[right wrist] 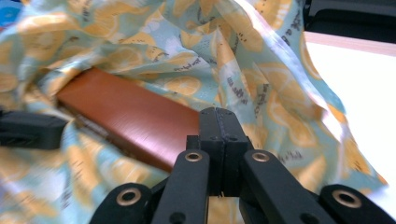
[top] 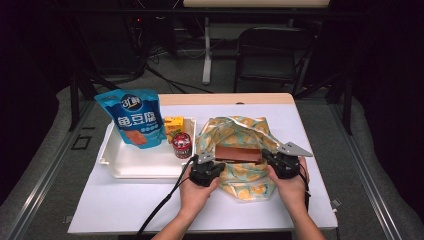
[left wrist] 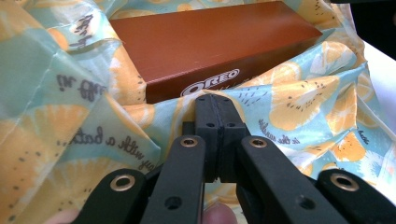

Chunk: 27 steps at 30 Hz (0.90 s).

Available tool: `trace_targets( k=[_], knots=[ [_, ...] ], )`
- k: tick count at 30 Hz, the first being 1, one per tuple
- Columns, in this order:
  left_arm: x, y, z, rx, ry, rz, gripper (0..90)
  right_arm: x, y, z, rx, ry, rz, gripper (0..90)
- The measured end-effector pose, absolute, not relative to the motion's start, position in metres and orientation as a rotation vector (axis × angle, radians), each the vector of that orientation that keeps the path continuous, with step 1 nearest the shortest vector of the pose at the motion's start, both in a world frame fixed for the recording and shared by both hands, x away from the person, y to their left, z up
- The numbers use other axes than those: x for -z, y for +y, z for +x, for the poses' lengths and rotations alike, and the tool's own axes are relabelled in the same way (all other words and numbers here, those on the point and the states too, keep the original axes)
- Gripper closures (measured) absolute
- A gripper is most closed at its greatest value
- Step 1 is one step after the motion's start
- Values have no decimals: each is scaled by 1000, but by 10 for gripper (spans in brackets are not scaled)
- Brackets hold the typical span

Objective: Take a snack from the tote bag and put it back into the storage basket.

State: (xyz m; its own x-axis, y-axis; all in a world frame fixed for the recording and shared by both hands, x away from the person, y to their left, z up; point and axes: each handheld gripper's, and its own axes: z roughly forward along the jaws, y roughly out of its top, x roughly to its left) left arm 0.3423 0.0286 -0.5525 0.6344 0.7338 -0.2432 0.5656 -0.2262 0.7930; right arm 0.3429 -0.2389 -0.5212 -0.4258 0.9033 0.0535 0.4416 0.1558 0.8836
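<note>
A white tray (top: 125,167) sits left of centre on the white-topped table (top: 115,205). A blue snack pouch (top: 131,117) stands upright in it, with a yellow carton (top: 173,124) to its right and a red can (top: 182,145) just in front of that carton. A dark folding chair (top: 272,52) stands beyond the table, upper right.

Thin glossy cloth bag (left wrist: 299,107), smooth matt cardboard box (left wrist: 205,42), white plastic tray (top: 135,165).
</note>
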Motion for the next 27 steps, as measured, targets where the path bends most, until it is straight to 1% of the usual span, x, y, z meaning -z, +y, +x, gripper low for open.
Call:
trace_targets(
  k=[5, 13, 17, 27],
  knots=[
    [553, 26, 344, -218, 1025, 1929, 900, 528, -235, 367, -1179, 1951, 1285, 900],
    [554, 23, 350, -220, 1037, 1946, 900, 537, -238, 386, -1130, 1987, 1338, 900],
    [554, 20, 354, -242, 1040, 1949, 900, 540, -241, 381, -1133, 2011, 1353, 900],
    [558, 13, 354, -220, 1065, 1941, 900, 539, -244, 356, -1180, 2060, 1316, 900]
  ],
)
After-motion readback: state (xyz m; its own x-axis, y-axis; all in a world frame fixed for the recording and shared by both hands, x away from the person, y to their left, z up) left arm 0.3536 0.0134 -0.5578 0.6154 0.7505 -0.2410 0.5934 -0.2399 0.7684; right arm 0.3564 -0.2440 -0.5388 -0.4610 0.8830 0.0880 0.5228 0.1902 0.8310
